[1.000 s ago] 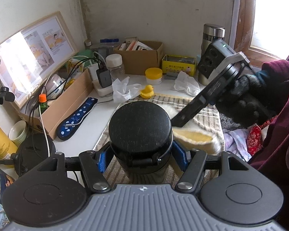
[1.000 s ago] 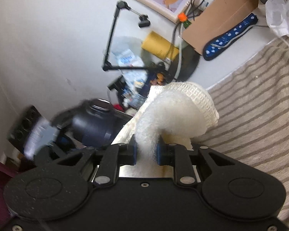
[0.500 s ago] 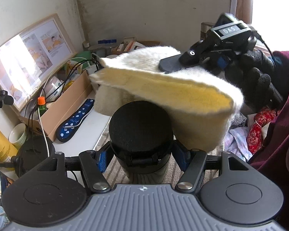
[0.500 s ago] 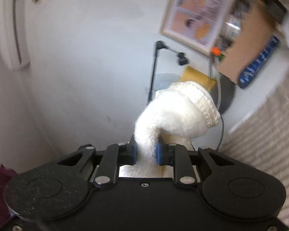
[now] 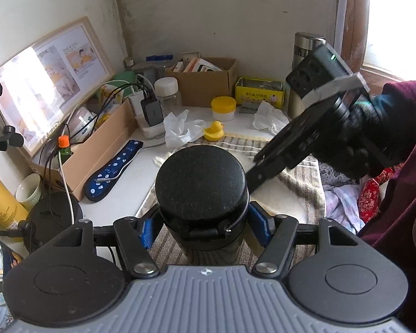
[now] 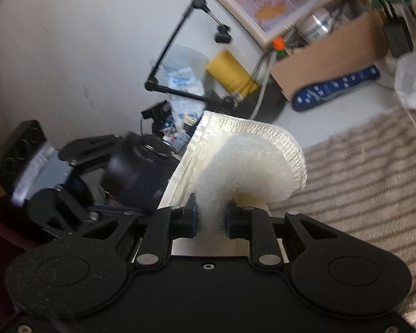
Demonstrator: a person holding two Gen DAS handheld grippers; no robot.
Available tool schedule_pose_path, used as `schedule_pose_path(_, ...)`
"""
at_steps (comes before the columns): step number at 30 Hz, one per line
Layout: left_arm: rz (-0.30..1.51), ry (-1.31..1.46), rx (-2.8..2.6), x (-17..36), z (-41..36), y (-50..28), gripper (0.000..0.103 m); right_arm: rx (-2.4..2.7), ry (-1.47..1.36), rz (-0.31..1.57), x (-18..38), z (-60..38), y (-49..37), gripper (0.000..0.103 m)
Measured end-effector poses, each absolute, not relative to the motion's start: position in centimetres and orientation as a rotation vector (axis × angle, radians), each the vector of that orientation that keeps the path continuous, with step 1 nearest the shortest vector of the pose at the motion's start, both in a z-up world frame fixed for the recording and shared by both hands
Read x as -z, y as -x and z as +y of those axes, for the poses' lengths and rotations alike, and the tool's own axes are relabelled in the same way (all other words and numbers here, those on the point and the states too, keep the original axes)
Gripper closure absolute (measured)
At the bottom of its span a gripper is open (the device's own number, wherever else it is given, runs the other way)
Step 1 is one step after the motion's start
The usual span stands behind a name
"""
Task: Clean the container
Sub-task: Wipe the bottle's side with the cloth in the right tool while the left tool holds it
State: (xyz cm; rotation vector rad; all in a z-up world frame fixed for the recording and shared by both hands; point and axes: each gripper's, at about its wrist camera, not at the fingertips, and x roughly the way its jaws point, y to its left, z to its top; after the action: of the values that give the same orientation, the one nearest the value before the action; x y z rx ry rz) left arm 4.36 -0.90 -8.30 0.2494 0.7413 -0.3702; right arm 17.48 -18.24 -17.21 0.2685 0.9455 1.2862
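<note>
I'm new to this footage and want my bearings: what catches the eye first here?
A black lidded container fills the centre of the left wrist view, clamped in the left tongs above a striped towel. The right tongs pinch a fluffy white cloth just beside it. A small yellow rubber duck stands out on the cluttered desk behind.

Daylight floods in from a blown-out window (image 5: pixel 396 19) at upper right of the left wrist view, casting glare across the framed poster (image 5: pixel 41 83) on the wall. That view is sharp, though fisheye curvature bends its edges. The right wrist view is smeared by motion blur, the striped cloth (image 6: pixel 368 172) and background clutter soft.
</note>
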Motion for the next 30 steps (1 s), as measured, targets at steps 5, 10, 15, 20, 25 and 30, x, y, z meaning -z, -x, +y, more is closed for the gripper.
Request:
schedule_pose_path(5, 0.749, -0.242, 0.355, 8.2, -1.2, -4.6, 0.038, -1.245, -0.165, 0.997, 20.0, -17.6, -17.8, 0.084)
schedule_pose_path(10, 0.757, -0.234, 0.339, 8.2, -1.6, -4.8, 0.038, -1.221, -0.048, 1.027, 22.1, -16.9, -17.7, 0.085)
schedule_pose_path(15, 0.772, -0.208, 0.304, 8.2, -1.8, -5.1, 0.038, -1.217, 0.001, 1.020, 21.8, -16.7, -17.6, 0.085)
schedule_pose_path(20, 0.853, -0.089, 0.175, 8.6, -1.8, -5.6, 0.038, -1.208, -0.095, 1.015, 21.2, -17.8, -18.1, 0.085)
schedule_pose_path(25, 0.866, 0.071, 0.118, 8.6, -1.5, -5.2, 0.037, -1.222, -0.153, 0.980, 19.5, -18.7, -18.3, 0.085)
schedule_pose_path(30, 0.841, -0.008, 0.207, 8.3, -1.0, -5.6, 0.038, -1.272, -0.158, 0.938, 17.6, -18.6, -17.8, 0.084)
